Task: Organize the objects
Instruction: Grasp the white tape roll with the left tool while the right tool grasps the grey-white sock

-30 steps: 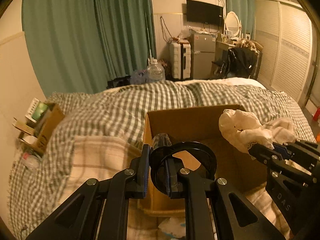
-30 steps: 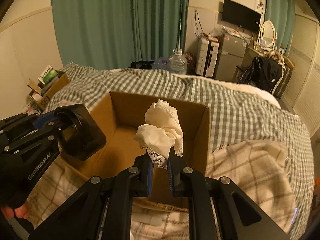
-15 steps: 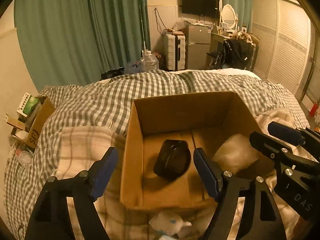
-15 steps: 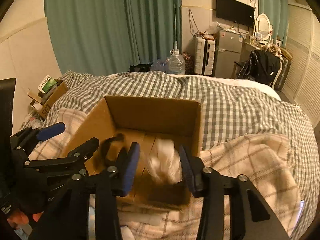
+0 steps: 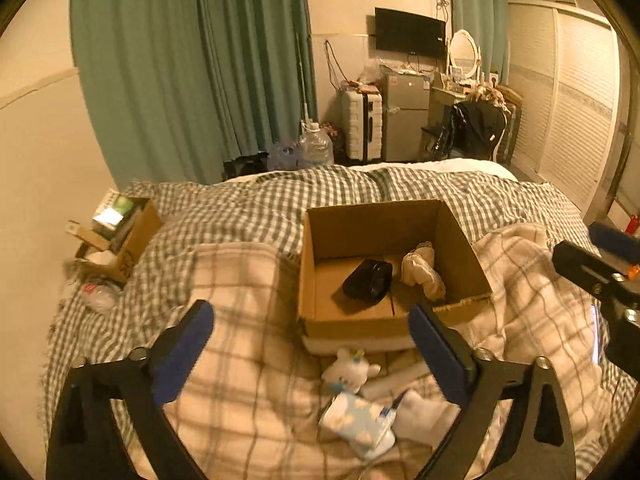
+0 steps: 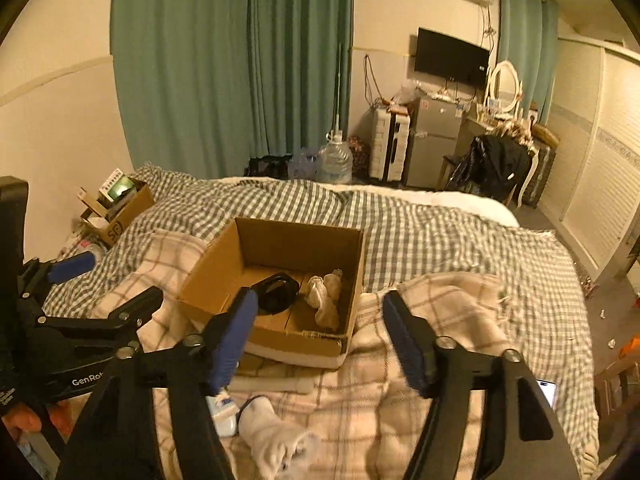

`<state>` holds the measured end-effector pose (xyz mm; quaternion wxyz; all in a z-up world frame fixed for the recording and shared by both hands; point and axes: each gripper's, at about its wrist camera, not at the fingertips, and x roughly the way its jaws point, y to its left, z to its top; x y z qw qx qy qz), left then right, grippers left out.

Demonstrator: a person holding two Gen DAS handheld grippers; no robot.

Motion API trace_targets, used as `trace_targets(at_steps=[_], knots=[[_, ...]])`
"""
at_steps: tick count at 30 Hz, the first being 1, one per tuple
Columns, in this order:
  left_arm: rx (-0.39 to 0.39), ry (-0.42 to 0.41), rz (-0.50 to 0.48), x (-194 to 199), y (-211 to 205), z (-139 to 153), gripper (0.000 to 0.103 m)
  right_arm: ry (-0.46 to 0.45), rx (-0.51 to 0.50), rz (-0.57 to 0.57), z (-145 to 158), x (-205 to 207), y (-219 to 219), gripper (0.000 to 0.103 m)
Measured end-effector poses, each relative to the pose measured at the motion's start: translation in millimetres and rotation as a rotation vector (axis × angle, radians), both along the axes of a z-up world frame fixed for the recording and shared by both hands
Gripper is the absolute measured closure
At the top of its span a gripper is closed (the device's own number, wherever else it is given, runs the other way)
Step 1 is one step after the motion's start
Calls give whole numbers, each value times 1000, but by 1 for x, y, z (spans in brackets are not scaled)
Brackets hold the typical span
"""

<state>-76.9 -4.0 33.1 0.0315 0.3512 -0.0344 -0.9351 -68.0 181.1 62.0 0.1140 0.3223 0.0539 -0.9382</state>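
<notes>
An open cardboard box [image 5: 460, 236] [image 6: 360, 264] sits on the bed. Inside lie a black round object [image 5: 368, 281] [image 6: 277, 293] and a crumpled cream cloth [image 5: 424, 272] [image 6: 326, 300]. My left gripper [image 5: 310, 344] is open and empty, held back from the box's near left side. My right gripper [image 6: 316, 336] is open and empty, above the blanket in front of the box. On the blanket in front lie a small white plush toy [image 5: 350, 370], a white-and-blue pack [image 5: 358, 426] [image 6: 222, 412] and a white sock [image 5: 424, 416] [image 6: 272, 440].
The bed has a pale plaid blanket [image 5: 240, 380] over a green checked cover [image 6: 440, 240]. A small cardboard box of items [image 5: 120, 232] stands at the left edge by the wall. A phone [image 6: 546, 390] lies at the right. Curtains, water jugs and furniture are beyond the bed.
Both grippers opened and dropped the black object and the cream cloth into the box, then drew back toward me and rose.
</notes>
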Motion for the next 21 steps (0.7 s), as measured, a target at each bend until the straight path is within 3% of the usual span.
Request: trace_targets(at_steps=[1,4,8,13,21], knots=[[1,6,2,7,-1,2,0,10,4,4,6,10,-1,23],[2,17,16,28,-4,4,0,31,6,6,14,32,0,21],[-6,-2,39,50,-5,-14,0,29,36,10,7,55,1,16],[-28,-71,77,66,-6,-54,0,13,96,-19,-34,70,8,15],[-16,-184,47,87,-1,-121,0,-107,104,-33,-92,55,6,15]])
